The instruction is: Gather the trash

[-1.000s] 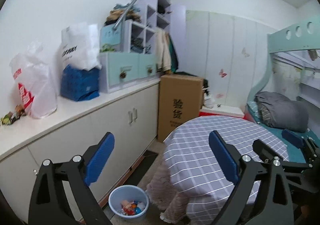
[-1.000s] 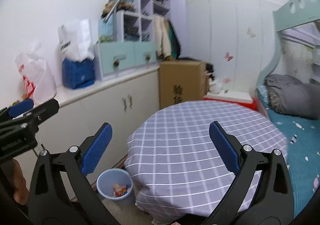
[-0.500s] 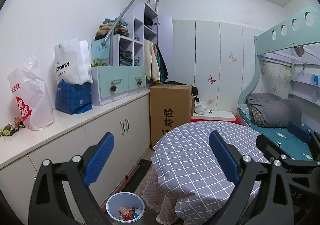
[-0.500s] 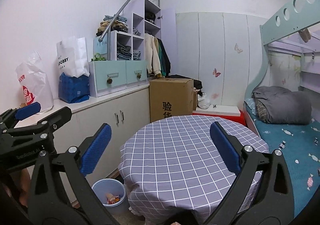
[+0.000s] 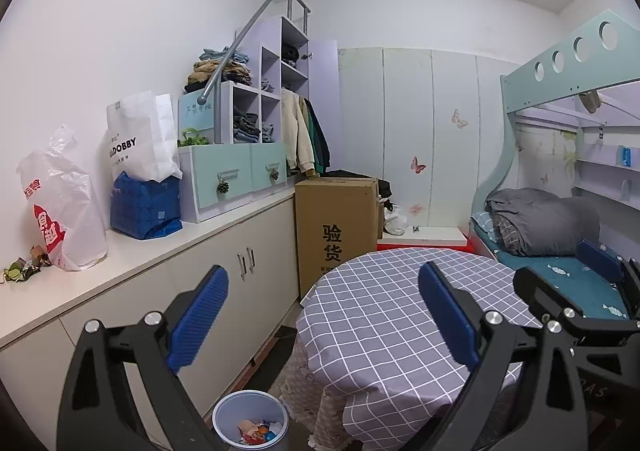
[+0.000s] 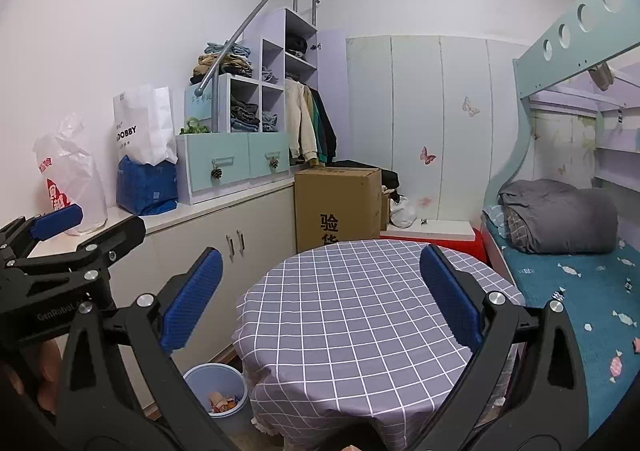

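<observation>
A light blue trash bin (image 5: 251,427) with colourful wrappers in it stands on the floor between the cabinet and the round table; it also shows in the right wrist view (image 6: 216,395). My left gripper (image 5: 324,311) is open and empty, held above the table's left edge. My right gripper (image 6: 320,291) is open and empty over the table. Small crumpled wrappers (image 5: 24,271) lie on the counter at far left. The left gripper's side shows in the right wrist view (image 6: 56,243).
A round table with a grey checked cloth (image 6: 352,311) fills the middle. A white cabinet counter (image 5: 160,251) with bags runs along the left. A cardboard box (image 5: 336,227) stands behind the table. A bunk bed (image 6: 560,251) is on the right.
Both grippers have risen and tilted up, so the view is higher and more level. The bin now sits lower in both views. Both grippers stay open.
</observation>
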`<state>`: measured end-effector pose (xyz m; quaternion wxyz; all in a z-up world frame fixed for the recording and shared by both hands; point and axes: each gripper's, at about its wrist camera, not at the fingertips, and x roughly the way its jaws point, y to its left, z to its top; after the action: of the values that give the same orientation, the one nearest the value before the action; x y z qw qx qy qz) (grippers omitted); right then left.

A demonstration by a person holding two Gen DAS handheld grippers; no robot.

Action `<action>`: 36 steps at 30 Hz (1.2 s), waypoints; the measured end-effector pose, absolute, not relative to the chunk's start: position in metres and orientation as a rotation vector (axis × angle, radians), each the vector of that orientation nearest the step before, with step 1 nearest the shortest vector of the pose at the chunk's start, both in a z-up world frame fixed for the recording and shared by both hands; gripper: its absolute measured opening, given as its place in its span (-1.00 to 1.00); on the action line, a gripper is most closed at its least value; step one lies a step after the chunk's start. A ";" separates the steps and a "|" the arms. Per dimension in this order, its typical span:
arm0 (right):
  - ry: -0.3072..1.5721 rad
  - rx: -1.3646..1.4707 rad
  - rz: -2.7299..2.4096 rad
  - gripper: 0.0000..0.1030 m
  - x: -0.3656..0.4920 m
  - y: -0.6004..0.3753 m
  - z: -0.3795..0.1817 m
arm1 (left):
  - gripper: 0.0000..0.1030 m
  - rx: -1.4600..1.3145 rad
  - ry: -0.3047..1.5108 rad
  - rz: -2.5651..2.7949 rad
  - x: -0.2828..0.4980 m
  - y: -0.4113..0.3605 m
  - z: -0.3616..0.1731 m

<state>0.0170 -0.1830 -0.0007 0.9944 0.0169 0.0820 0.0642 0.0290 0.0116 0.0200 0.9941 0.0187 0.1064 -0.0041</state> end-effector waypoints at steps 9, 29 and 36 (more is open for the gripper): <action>0.169 0.043 0.128 0.88 0.017 -0.185 -0.003 | 0.82 0.050 0.216 0.003 0.027 0.007 0.020; 0.188 0.041 0.146 0.88 0.018 -0.176 -0.008 | 0.82 0.052 0.227 0.033 0.024 0.012 0.019; 0.191 0.039 0.148 0.88 0.018 -0.174 -0.009 | 0.82 0.048 0.230 0.036 0.025 0.014 0.017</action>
<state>0.0181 -0.1736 -0.0095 0.9925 0.0193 0.0953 0.0739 0.0250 0.0137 0.0166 0.9929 0.0239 0.1148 0.0180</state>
